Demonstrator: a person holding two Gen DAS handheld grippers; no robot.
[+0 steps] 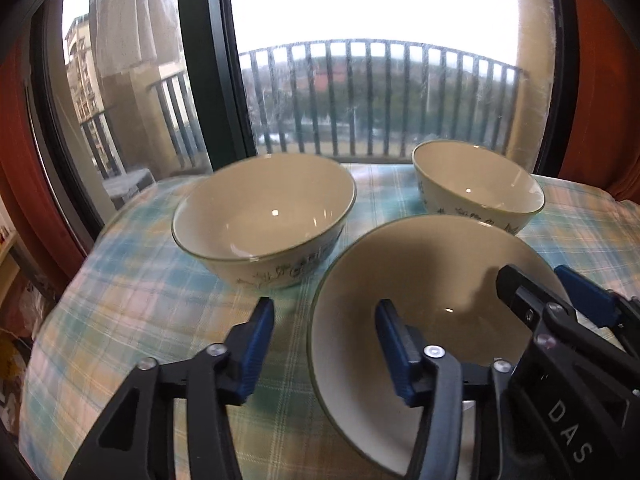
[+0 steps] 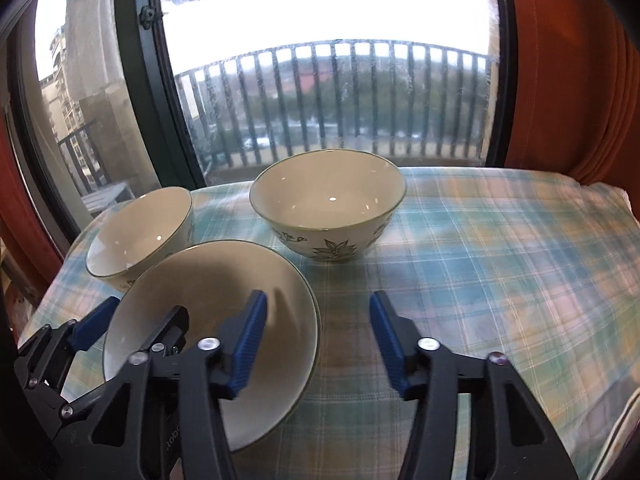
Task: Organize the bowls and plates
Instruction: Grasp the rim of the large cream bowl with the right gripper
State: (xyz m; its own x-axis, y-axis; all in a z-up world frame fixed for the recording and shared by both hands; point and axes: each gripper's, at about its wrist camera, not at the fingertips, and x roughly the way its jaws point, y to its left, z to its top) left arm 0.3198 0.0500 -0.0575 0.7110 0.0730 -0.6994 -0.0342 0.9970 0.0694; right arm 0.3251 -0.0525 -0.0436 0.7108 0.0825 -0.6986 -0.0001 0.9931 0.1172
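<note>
Three cream bowls with dark rims and leaf prints stand on a plaid tablecloth (image 1: 120, 300). In the left wrist view a large bowl (image 1: 264, 216) is ahead, a smaller bowl (image 1: 476, 184) at the back right, and a near bowl (image 1: 432, 300) lies under both grippers. My left gripper (image 1: 324, 344) is open, its fingers astride the near bowl's left rim. In the right wrist view my right gripper (image 2: 316, 340) is open, astride the near bowl's (image 2: 224, 304) right rim. The other bowls (image 2: 328, 204) (image 2: 140, 232) stand behind it.
A window with a dark frame (image 1: 212, 60) and a balcony railing (image 1: 360, 96) lies just behind the table. Red curtains (image 2: 572, 80) hang at both sides. The tablecloth (image 2: 500, 260) spreads to the right of the bowls.
</note>
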